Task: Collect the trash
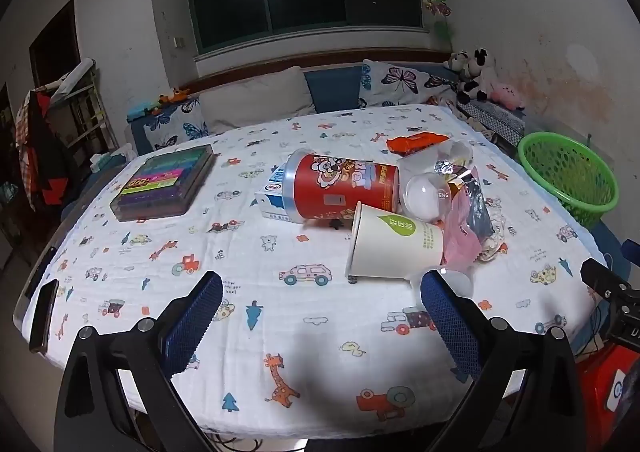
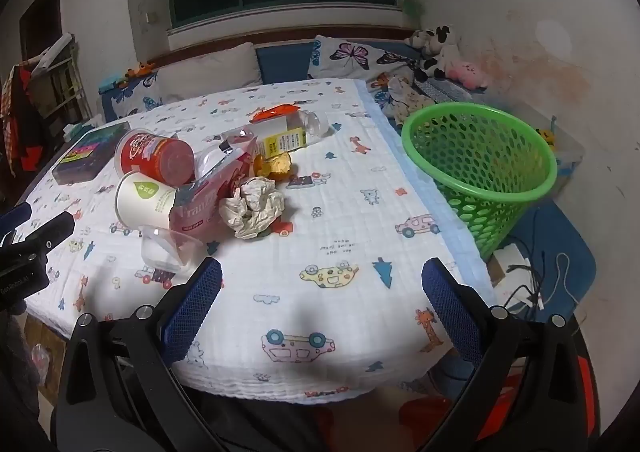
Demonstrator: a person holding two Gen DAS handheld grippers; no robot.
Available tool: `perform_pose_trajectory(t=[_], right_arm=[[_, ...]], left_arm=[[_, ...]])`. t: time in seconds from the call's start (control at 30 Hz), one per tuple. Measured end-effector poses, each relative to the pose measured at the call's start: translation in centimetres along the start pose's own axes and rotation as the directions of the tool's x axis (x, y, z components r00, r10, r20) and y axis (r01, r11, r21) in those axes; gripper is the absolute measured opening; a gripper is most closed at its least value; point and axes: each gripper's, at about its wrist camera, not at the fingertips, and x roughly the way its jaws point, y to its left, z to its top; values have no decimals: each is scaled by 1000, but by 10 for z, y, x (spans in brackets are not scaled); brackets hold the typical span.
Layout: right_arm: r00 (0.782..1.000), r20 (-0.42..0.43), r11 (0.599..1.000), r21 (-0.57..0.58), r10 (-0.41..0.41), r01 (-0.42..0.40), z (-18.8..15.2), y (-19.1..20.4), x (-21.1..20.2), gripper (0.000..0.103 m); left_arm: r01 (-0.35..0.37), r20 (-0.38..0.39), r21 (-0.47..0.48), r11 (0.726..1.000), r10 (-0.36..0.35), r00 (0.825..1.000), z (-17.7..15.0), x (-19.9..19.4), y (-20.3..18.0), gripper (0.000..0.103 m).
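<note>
Left wrist view: left gripper [image 1: 322, 306] is hovering with jaws spread wide, holding nothing. Its right blue mesh pad is covering part of a clear plastic cup [image 1: 454, 280], so the cup's shape is hard making out here. Ahead of the jaws, trash is piling together: white paper cup [image 1: 394, 242] lying on its side, red cylindrical can [image 1: 340, 184] also on its side, a blue-white carton [image 1: 270, 198] mostly hidden behind the can. Pink wrapper [image 1: 464, 236] is crumpled and half buried.

Right wrist view: right gripper [image 2: 322, 306] is also gaping wide, empty. Crumpled paper wad [image 2: 252, 206] is sitting ahead-left of the jaws, touching the pink wrapper. Clear bottle [image 2: 288, 132] with yellow label is lying farther ahead, cap end blurry. Green perforated basket [image 2: 478, 168] is standing ahead-right, off the table edge, base cut off from sight. Table [image 2: 340, 220] is wearing a quilted cartoon-print cloth.
</note>
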Motion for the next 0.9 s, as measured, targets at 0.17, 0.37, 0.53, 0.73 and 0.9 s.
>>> perform_pose_trajectory(t=[0.17,0.37,0.53,0.73,0.9], right_arm=[[1000,-2,1000,-6,-6,6,1,1,0,99],[1000,6,1000,-13,-14,14,2,4,-2,99],[1000,9,1000,-10,-20,20,3,2,-1,99],[999,26,1000,-12,-24,25,4,2,-5,99],[999,33,1000,-14,-21,22,5,2,-6,99]], left_arm=[[-15,-35,11,1000,16,999,2,5,-7,96],[-26,-39,8,1000,27,999,0,12,-4,96],[-21,-34,-2,1000,21,999,-1,12,-2,96],[-16,-17,-8,1000,16,1000,2,8,-2,96],[-17,-11,-4,1000,17,1000,4,7,-2,96]])
